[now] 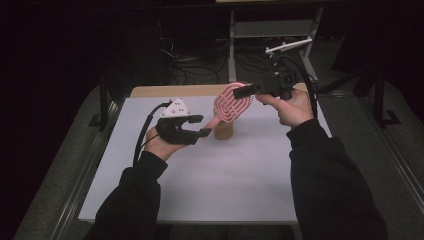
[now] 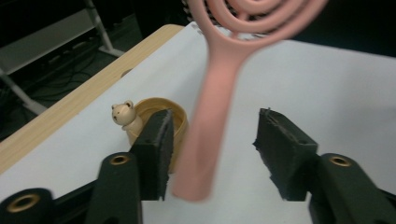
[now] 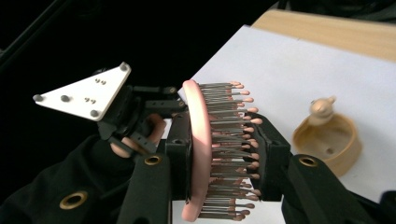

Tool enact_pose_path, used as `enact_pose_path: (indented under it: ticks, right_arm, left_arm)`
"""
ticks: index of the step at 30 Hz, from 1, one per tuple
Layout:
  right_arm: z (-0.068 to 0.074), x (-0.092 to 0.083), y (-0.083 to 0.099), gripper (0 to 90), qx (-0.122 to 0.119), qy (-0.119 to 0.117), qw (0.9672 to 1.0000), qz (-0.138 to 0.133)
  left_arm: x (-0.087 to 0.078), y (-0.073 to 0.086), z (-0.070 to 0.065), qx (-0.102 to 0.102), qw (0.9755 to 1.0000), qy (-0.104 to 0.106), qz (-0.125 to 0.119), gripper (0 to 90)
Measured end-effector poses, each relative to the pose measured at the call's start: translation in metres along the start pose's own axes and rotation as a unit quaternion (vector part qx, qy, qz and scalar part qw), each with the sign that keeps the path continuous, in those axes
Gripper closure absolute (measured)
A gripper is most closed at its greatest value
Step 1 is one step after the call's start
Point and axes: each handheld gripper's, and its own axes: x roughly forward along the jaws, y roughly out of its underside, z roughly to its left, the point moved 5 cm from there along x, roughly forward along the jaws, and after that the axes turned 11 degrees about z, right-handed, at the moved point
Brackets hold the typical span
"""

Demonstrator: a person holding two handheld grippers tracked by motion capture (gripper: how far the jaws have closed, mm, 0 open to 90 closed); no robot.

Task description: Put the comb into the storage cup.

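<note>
Your right fingers (image 3: pixel 224 154) clamp the head of the pink hairbrush (image 1: pixel 231 105), one on its back, one on the bristle tips, holding it above the counter (image 1: pixel 240 175). Your left fingers (image 2: pixel 212 156) stand apart around its handle without pressing it. Below the handle sits a tan bear-topped cup (image 2: pixel 156 121).

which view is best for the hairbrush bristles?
The right gripper view: the pink hairbrush sits edge-on, clamped in the right hand-held gripper, each bristle distinct. The high view gives the looped back of the head. The left gripper view shows its blurred handle between open jaws.
</note>
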Motion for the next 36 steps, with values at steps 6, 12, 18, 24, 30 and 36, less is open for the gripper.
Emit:
enact_pose_path:
  ticks: [6, 12, 18, 24, 30, 36]
  right_arm:
    - [0.008, -0.010, -0.013, 63.2, -0.011, 0.016, 0.9997, -0.014]
    - [0.017, -0.021, -0.028, 63.2, -0.023, 0.028, 0.9989, -0.028]
    - [0.020, -0.033, -0.045, 63.1, -0.026, 0.047, 0.9977, -0.042]
    - [0.020, -0.044, -0.056, 63.1, -0.031, 0.067, 0.9961, -0.048]
    - [0.015, -0.055, -0.062, 63.1, -0.025, 0.078, 0.9950, -0.058]
    - [0.005, -0.058, -0.062, 63.1, -0.016, 0.091, 0.9942, -0.054]
  left_arm:
    - [-0.007, 0.003, 0.006, -0.019, 0.9995, 0.014, -0.023, 28.6]
    - [-0.014, 0.008, 0.011, -0.044, 0.9981, 0.023, -0.037, 10.8]
    - [-0.016, 0.018, 0.022, -0.078, 0.9962, 0.032, -0.024, 0.0]
    - [-0.024, 0.032, 0.031, -0.090, 0.9949, 0.023, -0.039, 0.0]
    - [-0.036, 0.041, 0.039, -0.096, 0.9931, 0.015, -0.065, 0.0]
    - [-0.042, 0.050, 0.042, -0.092, 0.9936, 0.002, -0.065, 0.0]
